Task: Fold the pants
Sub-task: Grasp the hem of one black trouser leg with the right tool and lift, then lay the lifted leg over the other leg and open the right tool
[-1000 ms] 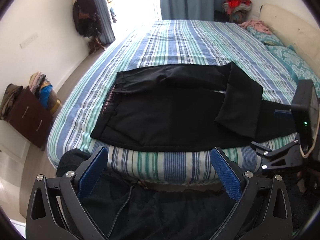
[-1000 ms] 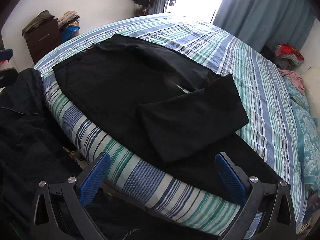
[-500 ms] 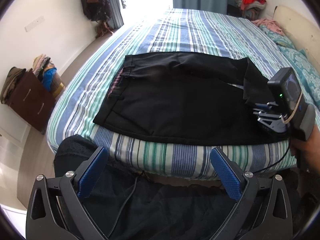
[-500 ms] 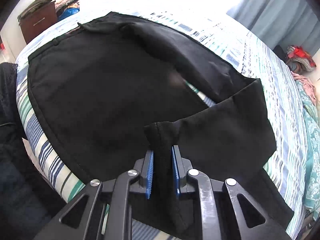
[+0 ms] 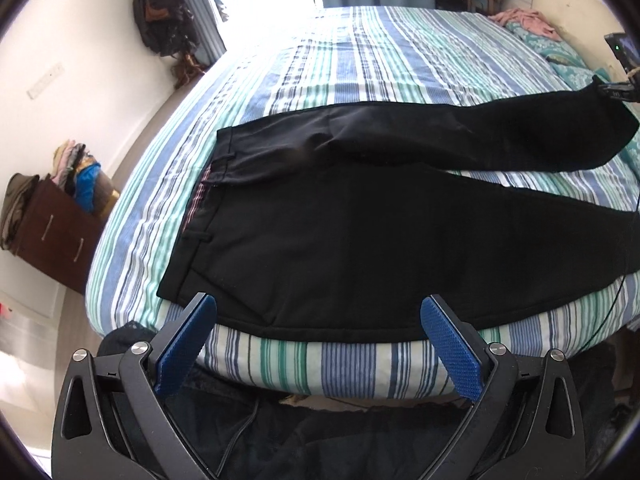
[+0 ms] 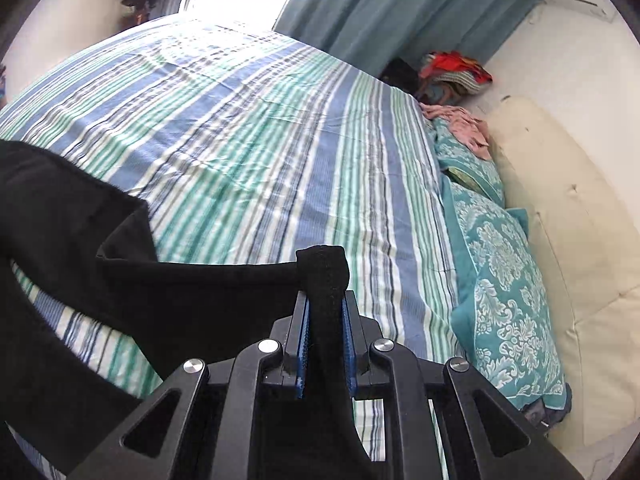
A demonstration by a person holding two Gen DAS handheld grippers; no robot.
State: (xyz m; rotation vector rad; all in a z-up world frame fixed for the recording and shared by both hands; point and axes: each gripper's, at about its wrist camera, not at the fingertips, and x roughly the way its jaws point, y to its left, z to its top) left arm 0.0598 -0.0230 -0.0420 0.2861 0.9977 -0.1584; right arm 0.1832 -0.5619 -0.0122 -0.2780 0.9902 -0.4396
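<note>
Black pants (image 5: 360, 232) lie on the striped bed (image 5: 380, 48), waistband to the left, both legs stretched out to the right. My left gripper (image 5: 318, 344) is open and empty, just short of the bed's near edge below the pants' hip. My right gripper (image 6: 324, 320) is shut on the hem of the far leg (image 6: 322, 276) and holds it out toward the pillows; it also shows at the right edge of the left wrist view (image 5: 618, 90). The leg (image 6: 180, 292) trails back to the left from the jaws.
Teal patterned pillows (image 6: 500, 280) and a cream headboard (image 6: 580, 240) lie to the right. A brown dresser (image 5: 60, 236) with piled clothes stands at the left of the bed. Dark fabric (image 5: 320, 440) lies on the floor below the bed edge. Blue curtains (image 6: 400, 12) hang at the back.
My right gripper, shut on the folded-back leg's hem, has pulled it out to the right, so the far leg now lies unfolded and straight. My left gripper has moved closer to the bed.
</note>
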